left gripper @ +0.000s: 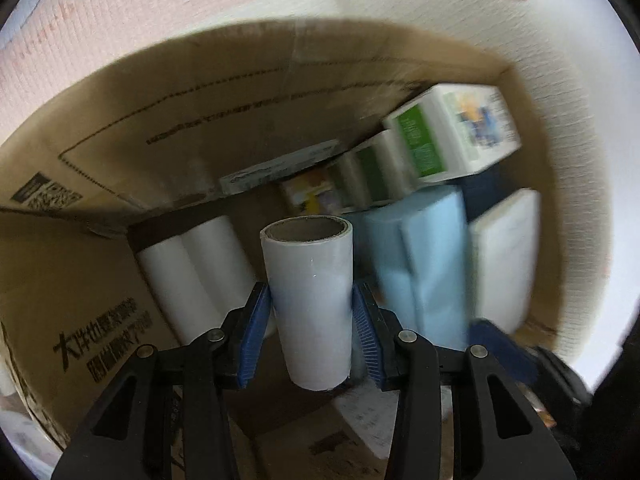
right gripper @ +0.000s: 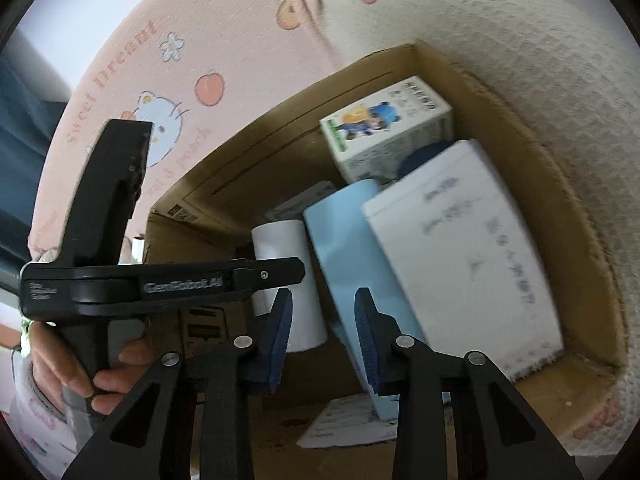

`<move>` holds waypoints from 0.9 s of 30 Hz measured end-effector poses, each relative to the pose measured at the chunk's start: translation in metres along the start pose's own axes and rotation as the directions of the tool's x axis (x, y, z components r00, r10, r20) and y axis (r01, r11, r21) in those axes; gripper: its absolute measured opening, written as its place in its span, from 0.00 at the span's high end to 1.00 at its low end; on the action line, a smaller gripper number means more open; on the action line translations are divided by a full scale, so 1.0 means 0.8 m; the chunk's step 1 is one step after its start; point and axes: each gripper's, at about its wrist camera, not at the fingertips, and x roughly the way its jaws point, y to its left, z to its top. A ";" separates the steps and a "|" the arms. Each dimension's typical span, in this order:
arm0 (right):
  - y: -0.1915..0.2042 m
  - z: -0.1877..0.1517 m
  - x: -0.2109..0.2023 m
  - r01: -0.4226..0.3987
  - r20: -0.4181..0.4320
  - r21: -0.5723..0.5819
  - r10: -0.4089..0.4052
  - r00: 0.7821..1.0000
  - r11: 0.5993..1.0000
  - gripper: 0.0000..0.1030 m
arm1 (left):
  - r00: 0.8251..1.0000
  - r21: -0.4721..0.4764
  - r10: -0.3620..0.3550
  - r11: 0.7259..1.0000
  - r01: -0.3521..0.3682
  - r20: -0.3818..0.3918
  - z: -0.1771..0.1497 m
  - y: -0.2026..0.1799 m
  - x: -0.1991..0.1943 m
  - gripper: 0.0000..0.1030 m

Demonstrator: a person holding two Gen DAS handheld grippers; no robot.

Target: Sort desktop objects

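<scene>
Fingers of the left gripper (left gripper: 312, 320) clamp a white roll (left gripper: 310, 300) at mid-body, blue ribbed pads pressed on both flanks. Roll held upright, likely so it drops in standing beside the two white rolls (left gripper: 196, 276) already at the box's near-left wall. Roll: smooth glossy wrap, brown card core open at top. It hangs inside the box (left gripper: 120, 152), not yet set down as far as I can judge. Box is plain corrugated card with black print. Right of the roll, pale blue packs (left gripper: 424, 256) stand on end, soft-looking, matte. Far right, a printed carton (left gripper: 456, 132) with a green side leans on top of them; a white pack (left gripper: 504, 256) stands by the right wall. Like seems grouped with like.

Right wrist view: right gripper (right gripper: 324, 336) fingers parted, holding nothing, poised over the box's near edge. Same box (right gripper: 532, 132) seen from above the rim: white roll (right gripper: 288, 276), blue pack (right gripper: 344, 248), large white carton (right gripper: 468, 268) tilted, cartoon carton (right gripper: 384, 128) at the far end. Left gripper's black body (right gripper: 160, 284) crosses at left, a hand (right gripper: 80, 364) around its handle. Pink printed cloth (right gripper: 224, 32) lies under the box.
</scene>
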 end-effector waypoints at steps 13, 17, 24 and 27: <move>-0.017 -0.009 -0.026 0.084 0.015 -0.021 -0.084 0.996 0.996 0.71 | 0.999 -0.130 0.049 0.990 -0.050 -0.008 0.017 0.014 0.046 0.55; -0.015 -0.007 -0.031 0.103 0.022 -0.043 -0.102 0.995 0.994 0.71 | 0.994 -0.122 0.080 0.990 -0.071 0.071 0.015 0.010 0.040 0.55; -0.002 -0.016 -0.026 0.106 0.008 -0.065 -0.105 0.994 0.992 0.71 | 0.999 -0.256 0.032 0.966 -0.022 0.035 0.004 0.039 0.066 0.56; 0.004 -0.013 -0.020 0.120 0.001 -0.086 -0.120 0.993 0.989 0.71 | 0.999 -0.288 -0.022 0.957 0.035 0.048 0.002 0.050 0.070 0.56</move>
